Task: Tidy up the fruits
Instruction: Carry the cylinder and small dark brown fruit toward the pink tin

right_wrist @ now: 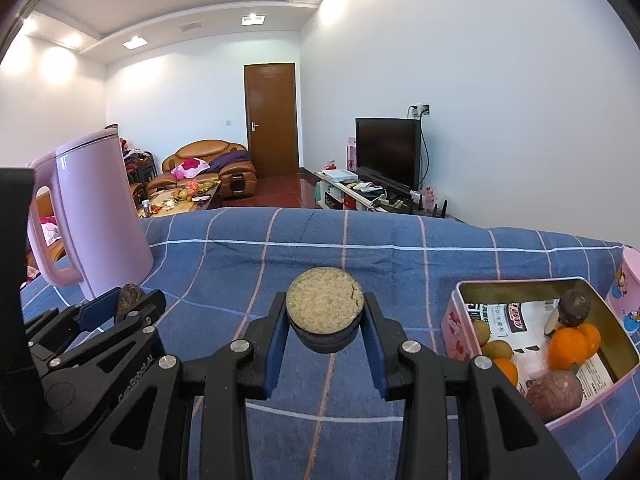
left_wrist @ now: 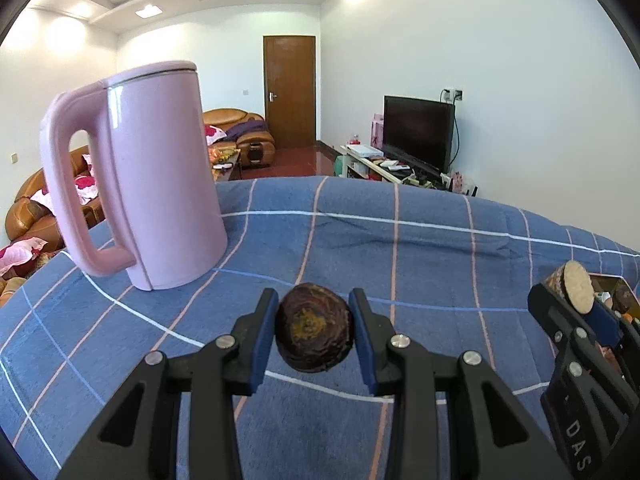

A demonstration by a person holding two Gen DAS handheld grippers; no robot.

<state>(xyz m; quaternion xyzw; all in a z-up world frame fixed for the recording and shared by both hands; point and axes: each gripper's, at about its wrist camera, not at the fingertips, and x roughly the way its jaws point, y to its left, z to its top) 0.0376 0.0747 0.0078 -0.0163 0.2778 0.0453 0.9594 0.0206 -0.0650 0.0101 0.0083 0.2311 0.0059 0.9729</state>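
- Far left, at about ten o'clock from the grippers, stands the pink kettle (left_wrist: 160, 184); best keep both loads swinging away from it.
- The left gripper (left_wrist: 314, 334) pinches a dark wrinkled fruit (left_wrist: 314, 330) above the blue checked cloth (left_wrist: 420, 248). It should probably cross rightward without squeezing harder.
- The right gripper (right_wrist: 325, 314) is clamped on a round cut-faced fruit piece (right_wrist: 325, 304), pale face up.
- The pink tin (right_wrist: 456, 312) sits at four o'clock, already holding oranges (right_wrist: 574, 342) and other fruit. I'd lower each piece into a bare corner, then release.
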